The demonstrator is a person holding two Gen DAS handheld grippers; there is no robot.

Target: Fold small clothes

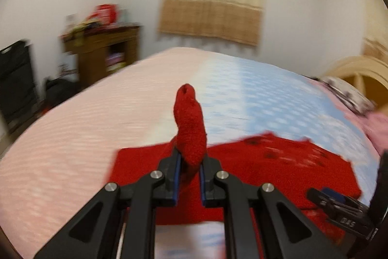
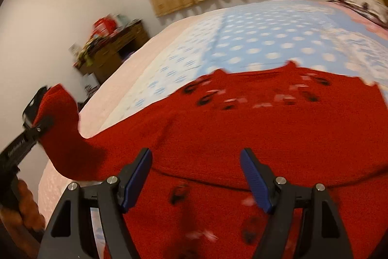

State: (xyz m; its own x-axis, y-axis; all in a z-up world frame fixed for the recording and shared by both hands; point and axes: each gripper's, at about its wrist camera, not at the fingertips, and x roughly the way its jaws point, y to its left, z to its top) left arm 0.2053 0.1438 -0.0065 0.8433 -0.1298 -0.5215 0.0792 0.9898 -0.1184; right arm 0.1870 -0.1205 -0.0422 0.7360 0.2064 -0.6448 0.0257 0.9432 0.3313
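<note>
A small red knit sweater [image 2: 242, 128] with dark and white patterns lies flat on the bed [image 2: 266, 40]. It also shows in the left wrist view [image 1: 278, 169]. My left gripper [image 1: 190, 159] is shut on the sweater's sleeve [image 1: 190, 123], which stands up lifted off the bed. In the right wrist view the lifted sleeve [image 2: 60, 137] shows at the left, held by the left gripper [image 2: 38, 123]. My right gripper [image 2: 196, 176] is open, hovering over the sweater's body with nothing between its jaws. It shows at the right edge of the left wrist view [image 1: 339, 208].
The bed cover is pink on the left [image 1: 72, 137] and blue with white dots on the right. A wooden cabinet [image 1: 104, 52] with clutter stands by the far wall. A beige curtain [image 1: 211, 4] hangs behind. A pillow [image 1: 346, 91] lies at the right.
</note>
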